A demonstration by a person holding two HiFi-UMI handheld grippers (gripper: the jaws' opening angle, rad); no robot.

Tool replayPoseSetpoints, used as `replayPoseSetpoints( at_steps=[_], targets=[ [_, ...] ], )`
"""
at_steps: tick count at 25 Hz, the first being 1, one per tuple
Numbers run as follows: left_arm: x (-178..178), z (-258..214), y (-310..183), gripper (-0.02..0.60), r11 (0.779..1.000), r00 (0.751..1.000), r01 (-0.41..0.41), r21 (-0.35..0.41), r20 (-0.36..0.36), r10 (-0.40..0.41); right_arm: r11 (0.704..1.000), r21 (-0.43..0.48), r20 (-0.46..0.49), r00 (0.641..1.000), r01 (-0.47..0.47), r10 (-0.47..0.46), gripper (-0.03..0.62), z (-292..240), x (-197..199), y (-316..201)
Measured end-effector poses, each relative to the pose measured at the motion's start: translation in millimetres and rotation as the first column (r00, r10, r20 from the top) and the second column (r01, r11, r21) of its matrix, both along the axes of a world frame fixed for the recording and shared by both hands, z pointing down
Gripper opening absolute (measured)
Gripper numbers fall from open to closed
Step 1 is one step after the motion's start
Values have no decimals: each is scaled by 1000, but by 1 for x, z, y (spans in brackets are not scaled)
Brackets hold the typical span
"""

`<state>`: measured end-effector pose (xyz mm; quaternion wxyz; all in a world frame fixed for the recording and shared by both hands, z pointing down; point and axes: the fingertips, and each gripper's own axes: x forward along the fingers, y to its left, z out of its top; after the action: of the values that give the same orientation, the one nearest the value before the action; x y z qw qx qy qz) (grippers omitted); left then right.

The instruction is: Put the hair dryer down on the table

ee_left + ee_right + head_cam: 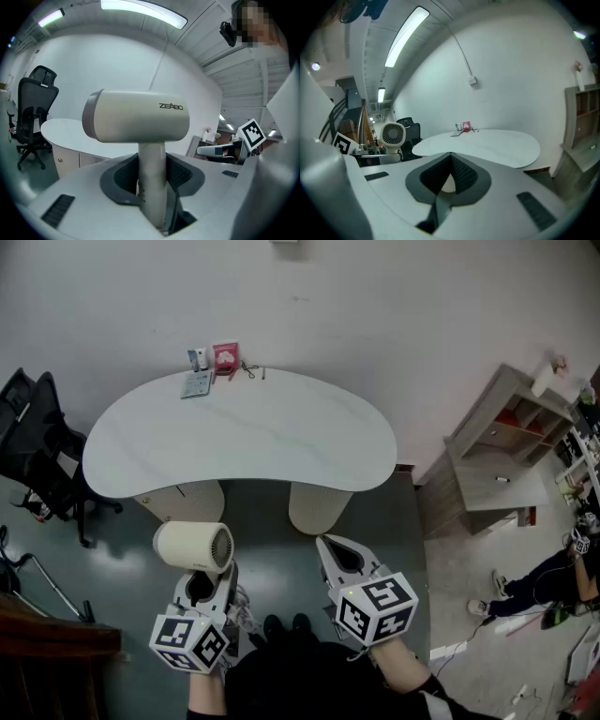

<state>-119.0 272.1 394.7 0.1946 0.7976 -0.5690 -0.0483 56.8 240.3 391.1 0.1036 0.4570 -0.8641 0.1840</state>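
While the hair dryer point(194, 547) is clamped by its handle between the jaws of the left hand-held gripper point(202, 585), it is held upright in the air, short of the near edge of the surface point(281, 446). Further right, the right hand-held gripper point(339, 557) is seen closed and empty.

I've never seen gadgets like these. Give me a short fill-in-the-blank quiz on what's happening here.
1. The left tongs are clamped on the hair dryer by its ____.
2. The right tongs are closed and hold ____.
3. The hair dryer has not yet reached the table, whose top is ____.
4. In the head view, a black office ____ stands left of the table.

Missing words: handle; nothing; white; chair.
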Motion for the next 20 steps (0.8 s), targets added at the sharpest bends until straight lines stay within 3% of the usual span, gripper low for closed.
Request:
replayPoseSetpoints(
  at_steps=[12, 20],
  targets=[
    [-23, 4, -1, 163, 999, 1000, 20, -33, -18, -20, 1000, -26, 5, 1000, -15, 15, 2, 7, -7, -5],
    [-54, 12, -3, 163, 999, 999, 31, -9, -35, -31, 998, -32, -24, 998, -61, 60, 2, 16, -16, -14]
  ],
)
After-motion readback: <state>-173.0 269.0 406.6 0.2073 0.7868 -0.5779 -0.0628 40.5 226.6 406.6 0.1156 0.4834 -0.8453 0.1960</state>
